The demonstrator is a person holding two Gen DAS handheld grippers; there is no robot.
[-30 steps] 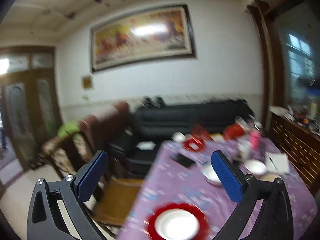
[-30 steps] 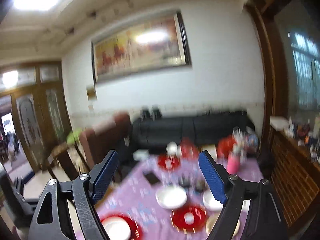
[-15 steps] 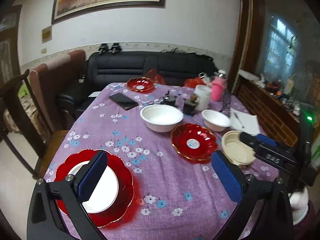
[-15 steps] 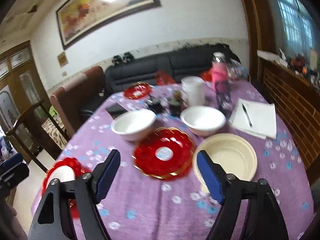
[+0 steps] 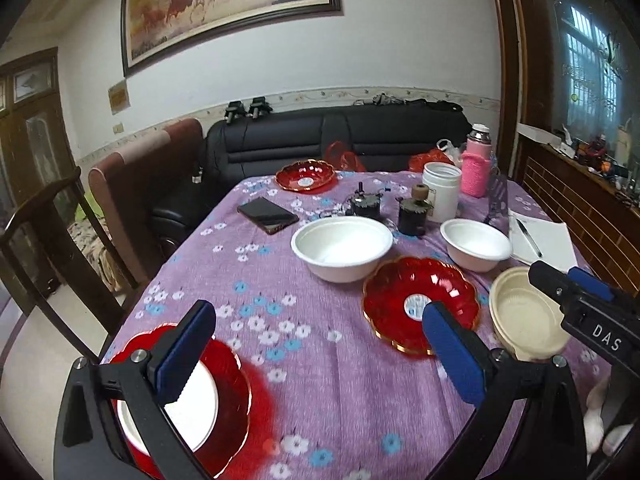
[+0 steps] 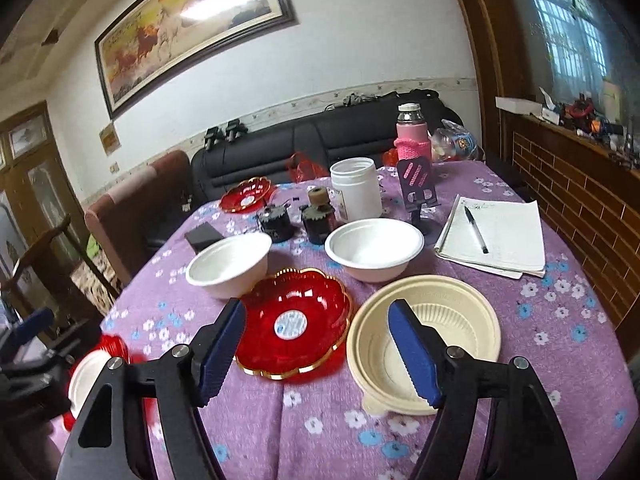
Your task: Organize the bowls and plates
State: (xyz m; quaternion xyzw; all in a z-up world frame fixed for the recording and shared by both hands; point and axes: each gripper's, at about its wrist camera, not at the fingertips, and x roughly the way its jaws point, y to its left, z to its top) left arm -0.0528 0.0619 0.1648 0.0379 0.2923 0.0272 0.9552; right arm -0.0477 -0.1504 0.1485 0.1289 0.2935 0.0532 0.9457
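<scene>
My left gripper (image 5: 316, 354) hangs wide open and empty over the worktop's (image 5: 320, 392) near-left red scalloped plastic plate (image 5: 234, 400) holding what looks like a white dish (image 5: 200, 416). My right gripper (image 6: 318, 354), equally open and empty, straddles the middle red plate (image 6: 294, 322) and cream plastic bowl (image 6: 436, 320). Count: three red plates, two white foam bowls, one cream bowl.

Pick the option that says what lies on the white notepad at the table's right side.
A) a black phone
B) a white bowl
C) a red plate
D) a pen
D: in the right wrist view a pen lies diagonally on the white notepad, while the black phone rests on the purple tablecloth further left, and no plate or bowl sits on the paper.
</scene>
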